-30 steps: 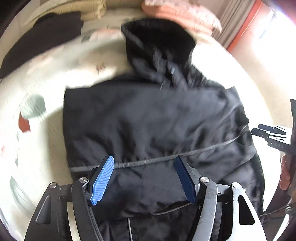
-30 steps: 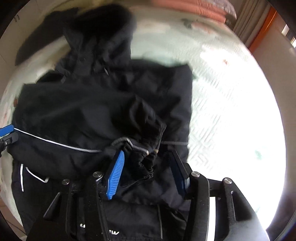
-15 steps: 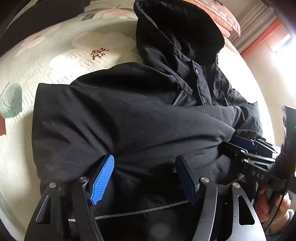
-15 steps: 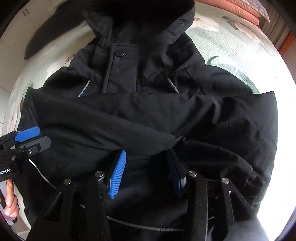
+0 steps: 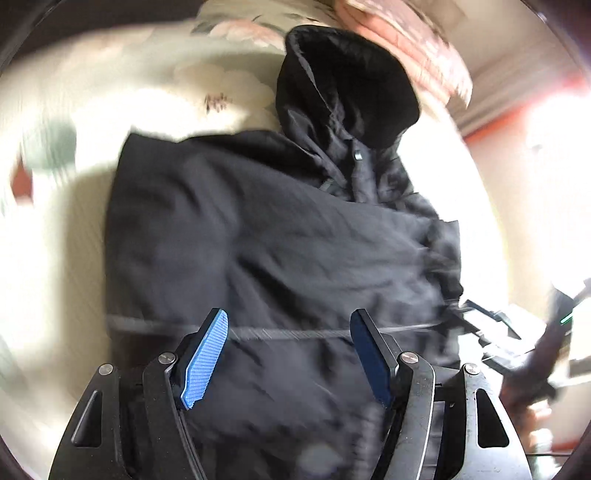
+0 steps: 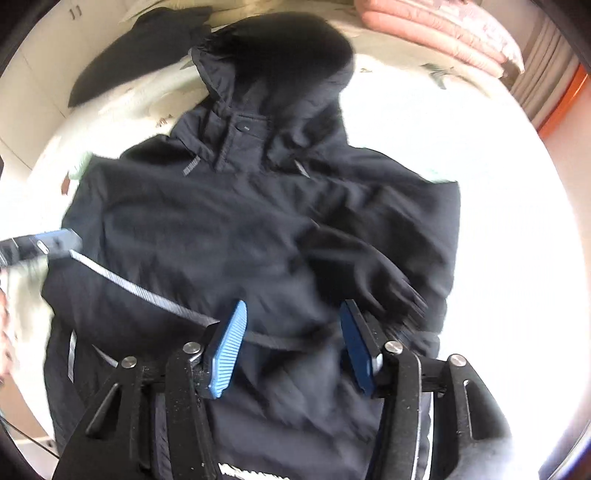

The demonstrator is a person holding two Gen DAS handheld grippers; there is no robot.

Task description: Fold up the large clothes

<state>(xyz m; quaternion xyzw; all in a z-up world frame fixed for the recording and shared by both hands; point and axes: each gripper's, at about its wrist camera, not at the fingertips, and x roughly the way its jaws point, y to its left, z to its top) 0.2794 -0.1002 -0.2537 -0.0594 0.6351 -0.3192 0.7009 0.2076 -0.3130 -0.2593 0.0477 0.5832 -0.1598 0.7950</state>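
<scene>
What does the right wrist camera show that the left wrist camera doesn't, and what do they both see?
Only the right wrist view shows a second dark garment lying beyond the hood, and the left gripper at the jacket's edge. Only the left wrist view shows the right gripper, blurred, at the jacket's other side. Both show the black hooded jacket with sleeves folded across, on the floral bedspread, the pink bedding behind, and open jaws over the hem.

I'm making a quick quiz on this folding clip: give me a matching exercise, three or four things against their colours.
Things:
1. jacket
2. folded blankets
3. stripe on the jacket
4. finger pads

Colours:
A. blue
B. pink
C. black
D. pale grey

Pairs: 1-C, 2-B, 3-D, 4-A
</scene>
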